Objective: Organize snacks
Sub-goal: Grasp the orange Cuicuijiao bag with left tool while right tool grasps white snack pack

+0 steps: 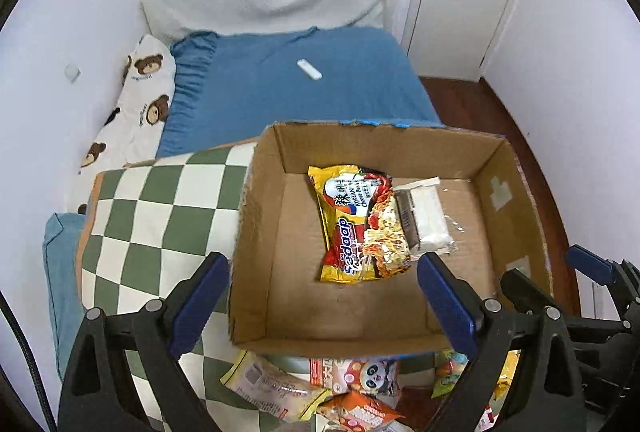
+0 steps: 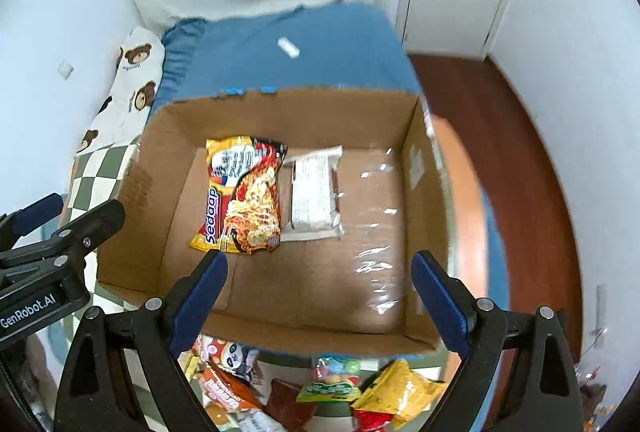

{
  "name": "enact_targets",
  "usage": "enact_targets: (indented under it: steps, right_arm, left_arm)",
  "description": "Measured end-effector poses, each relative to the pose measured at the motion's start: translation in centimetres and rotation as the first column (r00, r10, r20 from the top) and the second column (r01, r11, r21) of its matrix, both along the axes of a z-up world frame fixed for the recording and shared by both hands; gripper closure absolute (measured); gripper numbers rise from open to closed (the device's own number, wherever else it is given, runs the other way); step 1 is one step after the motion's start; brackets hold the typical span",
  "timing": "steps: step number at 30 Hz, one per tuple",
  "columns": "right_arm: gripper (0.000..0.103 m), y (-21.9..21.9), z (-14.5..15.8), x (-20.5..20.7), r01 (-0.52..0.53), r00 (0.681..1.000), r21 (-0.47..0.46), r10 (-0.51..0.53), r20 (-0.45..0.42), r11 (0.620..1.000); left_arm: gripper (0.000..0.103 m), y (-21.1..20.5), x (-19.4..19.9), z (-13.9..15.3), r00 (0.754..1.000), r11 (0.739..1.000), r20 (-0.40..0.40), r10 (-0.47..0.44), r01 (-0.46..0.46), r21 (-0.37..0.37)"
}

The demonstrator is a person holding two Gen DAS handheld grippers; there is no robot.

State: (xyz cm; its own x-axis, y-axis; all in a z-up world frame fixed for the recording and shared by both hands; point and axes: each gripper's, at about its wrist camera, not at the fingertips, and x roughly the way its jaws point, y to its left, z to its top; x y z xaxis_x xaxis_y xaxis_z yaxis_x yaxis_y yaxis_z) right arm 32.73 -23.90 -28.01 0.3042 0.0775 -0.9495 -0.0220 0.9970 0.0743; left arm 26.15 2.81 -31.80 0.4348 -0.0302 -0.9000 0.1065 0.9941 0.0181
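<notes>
In the left wrist view, the left gripper (image 1: 322,270) stands wide, with nothing between its blue fingers (image 1: 444,300). Just ahead of it is an open cardboard box (image 1: 256,252) on a checked cloth (image 1: 160,216). Inside, ahead of the fingertips, a yellow noodle packet (image 1: 356,228) lies flat, and a white packet (image 1: 426,220) lies touching its right side. Below the gripper, close to the camera, loose snacks (image 1: 352,384) lie in a pile outside the box (one has a panda print). Beyond the box is a blue bed (image 1: 312,88), with a small white object (image 1: 309,69) on it. The right gripper (image 1: 556,272) shows at the right edge.

In the right wrist view, the right gripper (image 2: 319,266) is also wide and holds nothing. The box (image 2: 420,160) is directly ahead of it, and the noodle packet (image 2: 244,196) and the white packet (image 2: 316,188) lie side by side beyond its left finger (image 2: 204,296). The snacks (image 2: 332,388) are under the gripper, near the camera. The left gripper (image 2: 60,216) shows at the left edge (its opening is not clear here).
</notes>
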Motion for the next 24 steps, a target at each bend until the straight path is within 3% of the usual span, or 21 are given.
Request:
enact_targets:
  steps: [8,13,18,22,24]
  right_arm:
    - [0.008,0.6,5.3,-4.8,0.001,0.996,0.026,-0.003,0.091,1.000]
    - [0.008,0.5,5.6,-8.0,0.006,0.998,0.078,-0.012,0.069,0.997]
    - [0.008,-1.4,1.6,-12.3,0.110,0.993,0.163,-0.102,-0.054,0.980]
    - [0.008,-3.4,-3.3,-16.6,0.223,0.965,0.197,-0.187,-0.185,0.955]
    - [0.008,-3.4,-5.4,-18.6,0.229,0.956,0.198,-0.182,-0.231,0.953]
  left_arm:
    - [0.006,1.1,-4.3,3.4,0.997,1.000,0.080,-0.002,0.004,-0.026]
    - [0.006,2.3,-7.6,2.6,0.998,1.000,0.061,0.004,-0.003,-0.016]
    - [0.006,3.3,-10.7,-3.3,0.997,0.999,-0.076,-0.002,0.006,0.045]
    - [0.006,4.1,-12.4,-8.8,0.979,0.994,-0.204,-0.015,0.037,0.107]
    - [0.006,4.5,-13.3,-11.4,0.970,0.987,-0.241,-0.008,0.047,0.156]
